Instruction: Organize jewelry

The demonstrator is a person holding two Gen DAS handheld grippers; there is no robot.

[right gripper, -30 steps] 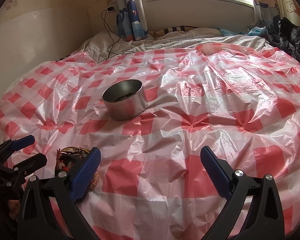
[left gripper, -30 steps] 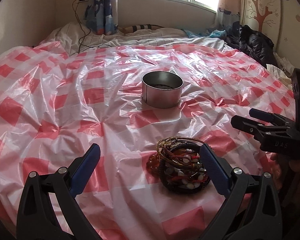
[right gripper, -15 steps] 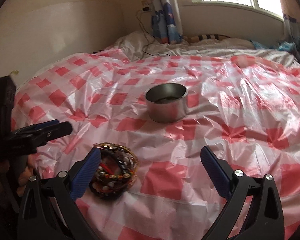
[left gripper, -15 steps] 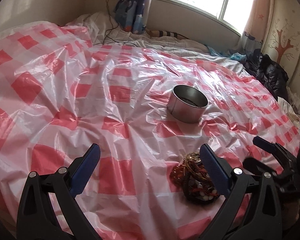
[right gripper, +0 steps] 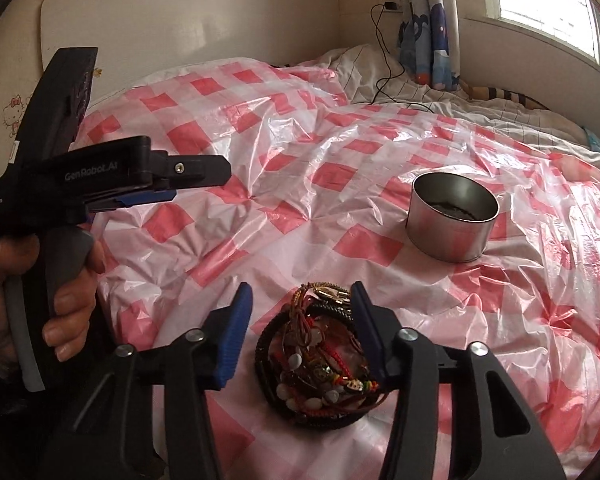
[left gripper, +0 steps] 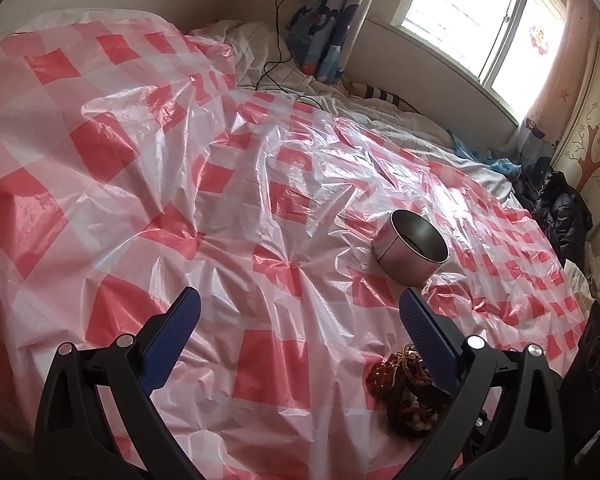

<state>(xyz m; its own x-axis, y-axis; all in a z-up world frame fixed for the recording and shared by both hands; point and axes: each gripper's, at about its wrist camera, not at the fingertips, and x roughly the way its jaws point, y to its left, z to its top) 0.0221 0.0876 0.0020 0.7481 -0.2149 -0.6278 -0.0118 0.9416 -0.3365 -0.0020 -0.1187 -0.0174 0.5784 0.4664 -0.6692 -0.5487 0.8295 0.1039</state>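
Right wrist view first: my right gripper (right gripper: 302,316) sits low over the pile of bracelets (right gripper: 320,360), and its jaws have just been closing in, now about half spread. The pile lies between them. The right pad looks to be touching the pile's edge, while the left pad stands clear with a gap of sheet showing, so I would not call this a grip yet; nothing is lifted.

The pile is a tangle of beaded strings, cords and a dark braided ring, lying on the red-and-white checked plastic sheet (right gripper: 340,128) spread over the bed. Beyond it, up and to the right, stands the round metal tin (right gripper: 452,216), open-topped, with something dark at the bottom; I take that as where the jewelry goes.

My left gripper (left gripper: 300,312) is spread wide with nothing in it, held off to the side; in its view the pile shows just by the right finger, low at the edge.

To do this well, I judge I should pinch one strand or ring near the top, not squeeze the whole heap, and lift slowly so tangled pieces show themselves. The sheet is slippery and wrinkled, so the pile may slide away from a one-sided push; centring before closing matters.
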